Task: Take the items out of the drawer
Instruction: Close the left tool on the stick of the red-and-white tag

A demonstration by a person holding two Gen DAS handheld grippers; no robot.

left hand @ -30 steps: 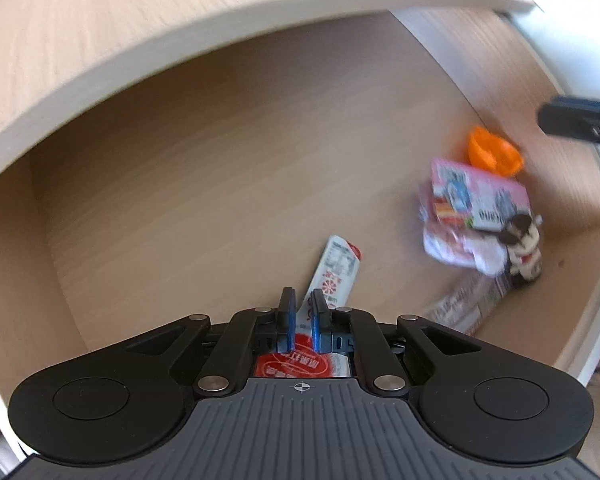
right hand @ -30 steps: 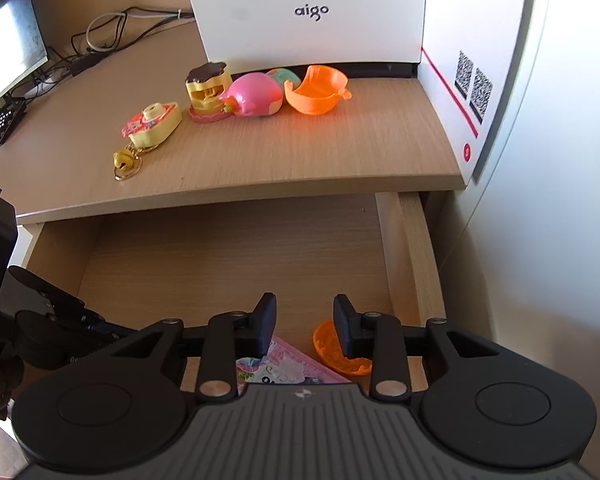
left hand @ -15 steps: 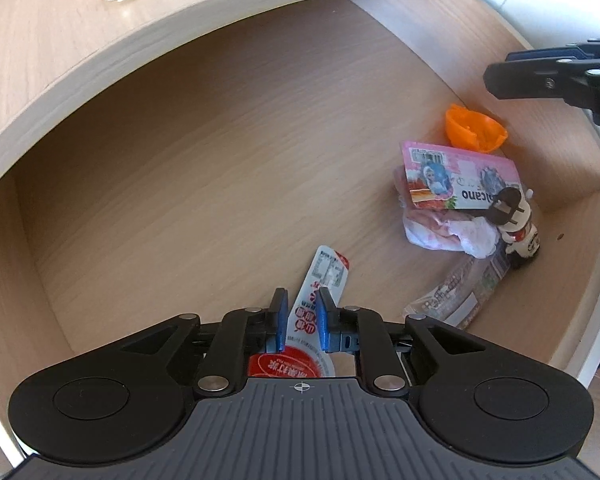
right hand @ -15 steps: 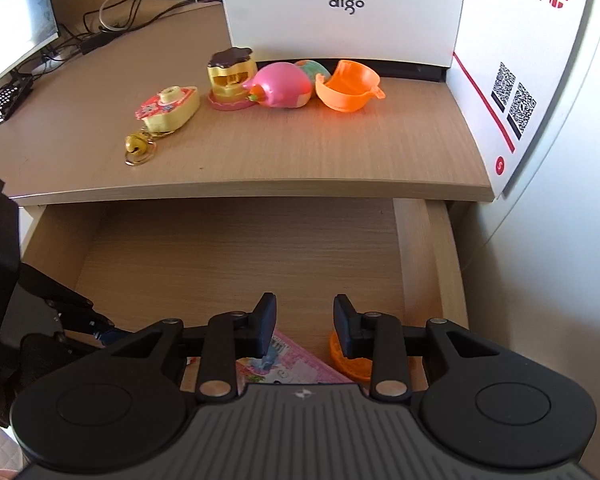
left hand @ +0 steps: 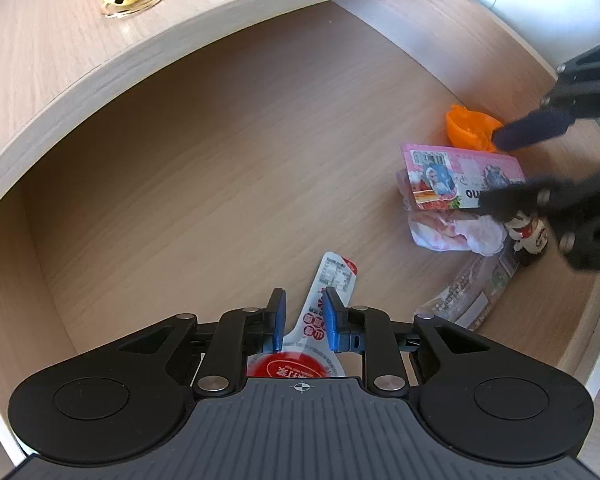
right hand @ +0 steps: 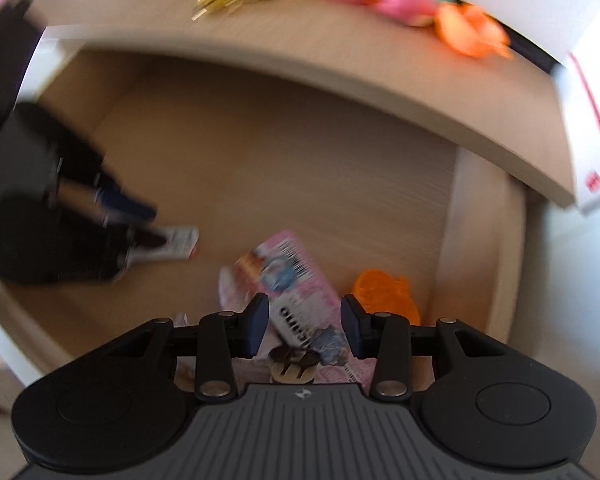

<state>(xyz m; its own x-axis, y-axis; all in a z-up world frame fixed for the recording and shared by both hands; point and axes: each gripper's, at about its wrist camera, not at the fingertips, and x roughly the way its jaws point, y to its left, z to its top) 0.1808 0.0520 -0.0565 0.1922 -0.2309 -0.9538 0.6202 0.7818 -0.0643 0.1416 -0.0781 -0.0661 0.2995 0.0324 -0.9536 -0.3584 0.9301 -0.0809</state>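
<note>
Drawer (left hand: 228, 168) pulled out under the bench (left hand: 40, 40); most of its floor bare, items gathered toward the front. Red-and-white sachet (left hand: 332, 280) lies flat near the front edge, about mid-width, and the left gripper (left hand: 303, 320) stands over it, pointing steeply down. Its jaws have just been opening; the sachet's narrow end sits between the blue pads with a gap on both sides, so nothing is pinched. Risk here: a thin foil pack flat on smooth wood gives the pads no edge, so closing from above may skate it forward or crumple it rather than lift it. Toward the front right corner, a pink card pack (right hand: 300, 280) lies over a crumpled pink-white wrapper (left hand: 452, 232), with an orange shell (right hand: 384, 292) just beside it against the right wall, a small figure (left hand: 528, 236) and a clear packet (left hand: 468, 296) close by. Right gripper (right hand: 304, 330) comes down over the pink pack, jaws just opening, spread, not pressing anything; this view is smeared with motion. Risk: the heap is loose, so a bite could catch the wrapper too, knock the figure over, or push the shell into the corner. Both grippers share the drawer front; they could clash.
</note>
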